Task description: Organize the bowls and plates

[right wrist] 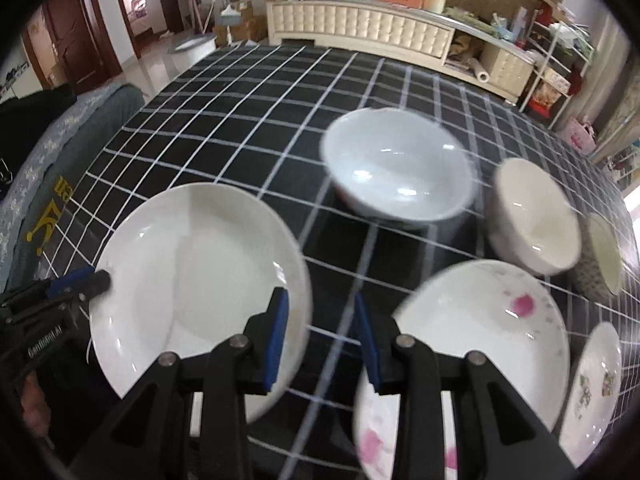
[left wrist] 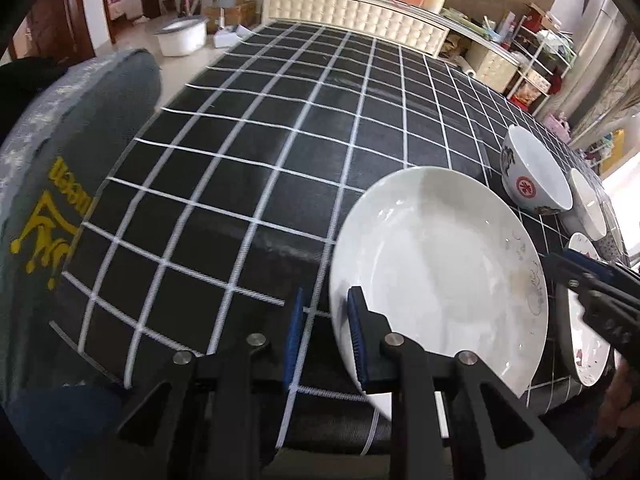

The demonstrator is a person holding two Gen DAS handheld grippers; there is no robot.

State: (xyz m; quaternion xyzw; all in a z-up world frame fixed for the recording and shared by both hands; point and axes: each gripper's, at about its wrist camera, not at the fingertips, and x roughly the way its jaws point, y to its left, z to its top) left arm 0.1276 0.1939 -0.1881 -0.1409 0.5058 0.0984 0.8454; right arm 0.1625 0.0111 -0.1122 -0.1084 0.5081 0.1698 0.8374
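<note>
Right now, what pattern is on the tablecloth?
Black tablecloth with a white grid, clearest in the left wrist view.

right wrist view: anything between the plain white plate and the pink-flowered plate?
Only bare checked tablecloth separates the plain white plate from the pink-flowered plate. The open right tool hovers over that gap.

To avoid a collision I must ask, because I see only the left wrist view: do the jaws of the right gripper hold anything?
Observer: No. The right gripper is open and empty, over the tablecloth.
Operator: What lies on each side of it?
Observer: The white plate on its left and a pink-flowered plate on its right; the two plates are apart.
Operator: Is anything to the right of the bowls?
Observer: Yes, right of the cream bowl there is a pale green dish.
</note>
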